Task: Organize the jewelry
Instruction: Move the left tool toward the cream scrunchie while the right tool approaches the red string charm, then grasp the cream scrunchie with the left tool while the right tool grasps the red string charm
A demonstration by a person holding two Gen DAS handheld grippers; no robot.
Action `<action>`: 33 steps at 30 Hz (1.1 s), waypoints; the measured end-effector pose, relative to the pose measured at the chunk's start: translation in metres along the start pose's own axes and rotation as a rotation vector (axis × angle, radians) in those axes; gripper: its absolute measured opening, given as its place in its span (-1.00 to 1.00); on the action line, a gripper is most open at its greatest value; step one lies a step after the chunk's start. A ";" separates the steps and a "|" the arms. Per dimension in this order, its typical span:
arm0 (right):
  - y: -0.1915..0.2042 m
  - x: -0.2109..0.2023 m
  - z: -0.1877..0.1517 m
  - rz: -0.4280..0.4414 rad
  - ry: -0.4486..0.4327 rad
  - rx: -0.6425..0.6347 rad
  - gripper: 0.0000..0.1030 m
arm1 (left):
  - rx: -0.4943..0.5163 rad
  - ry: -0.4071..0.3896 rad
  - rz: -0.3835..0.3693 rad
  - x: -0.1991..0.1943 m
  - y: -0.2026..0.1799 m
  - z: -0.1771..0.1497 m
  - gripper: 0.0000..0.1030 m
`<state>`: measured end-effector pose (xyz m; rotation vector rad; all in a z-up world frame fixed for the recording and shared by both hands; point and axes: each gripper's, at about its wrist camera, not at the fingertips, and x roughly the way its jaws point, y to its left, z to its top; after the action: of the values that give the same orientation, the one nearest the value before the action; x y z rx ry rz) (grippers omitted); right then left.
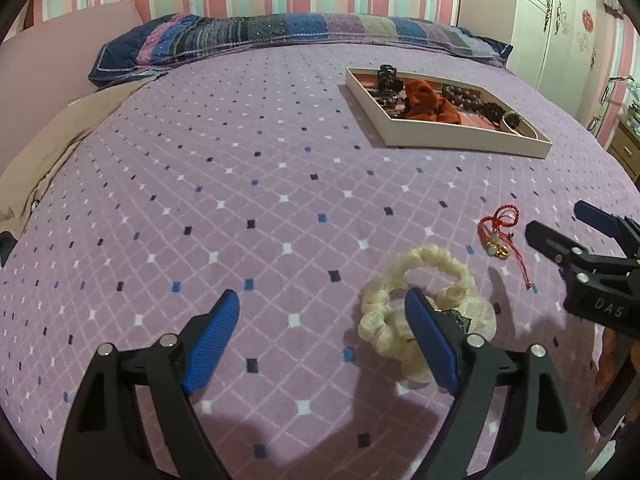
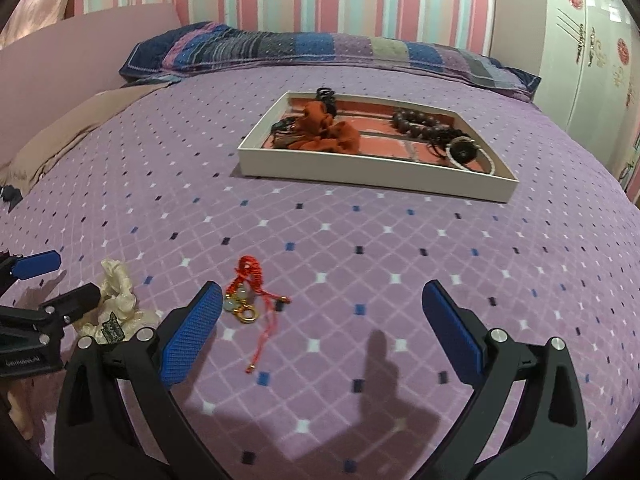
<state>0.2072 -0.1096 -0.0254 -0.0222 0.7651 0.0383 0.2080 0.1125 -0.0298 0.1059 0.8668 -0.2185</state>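
A cream scrunchie [image 1: 416, 304] lies on the purple bedspread; it also shows in the right wrist view [image 2: 118, 294]. My left gripper [image 1: 322, 322] is open, its right finger over the scrunchie. A red cord bracelet with gold and pale beads [image 1: 498, 232] lies to the right of it; in the right wrist view the bracelet [image 2: 248, 290] is just ahead of my left fingertip. My right gripper [image 2: 322, 306] is open and empty. A white tray [image 1: 460, 136], also in the right wrist view [image 2: 360, 168], holds an orange scrunchie [image 2: 324, 130], dark beads [image 2: 416, 122] and black hair ties.
A patchwork pillow [image 1: 288, 36] lies at the head of the bed. A beige cloth [image 1: 60, 128] lies at the left edge. A white wardrobe [image 2: 592, 48] and a wooden nightstand [image 1: 626, 148] stand on the right.
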 end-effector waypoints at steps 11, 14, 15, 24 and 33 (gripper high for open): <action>0.010 0.032 -0.004 0.037 0.073 -0.003 0.02 | 0.021 0.024 -0.037 0.015 -0.001 -0.003 -0.16; 0.010 0.036 -0.006 0.064 0.091 -0.001 -0.13 | 0.021 0.027 -0.053 0.016 -0.002 -0.002 -0.38; 0.010 0.036 -0.006 0.069 0.089 -0.003 -0.18 | 0.020 0.026 -0.058 0.016 -0.002 -0.002 -0.46; 0.018 0.035 -0.006 0.097 0.082 -0.041 -0.76 | 0.019 0.026 -0.074 0.015 -0.004 -0.001 -0.78; 0.006 0.023 0.003 0.116 0.041 -0.050 -0.82 | 0.025 0.005 -0.066 0.009 -0.015 0.010 -0.83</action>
<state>0.2253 -0.1025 -0.0396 -0.0259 0.8055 0.1673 0.2177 0.0945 -0.0298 0.1017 0.8737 -0.2907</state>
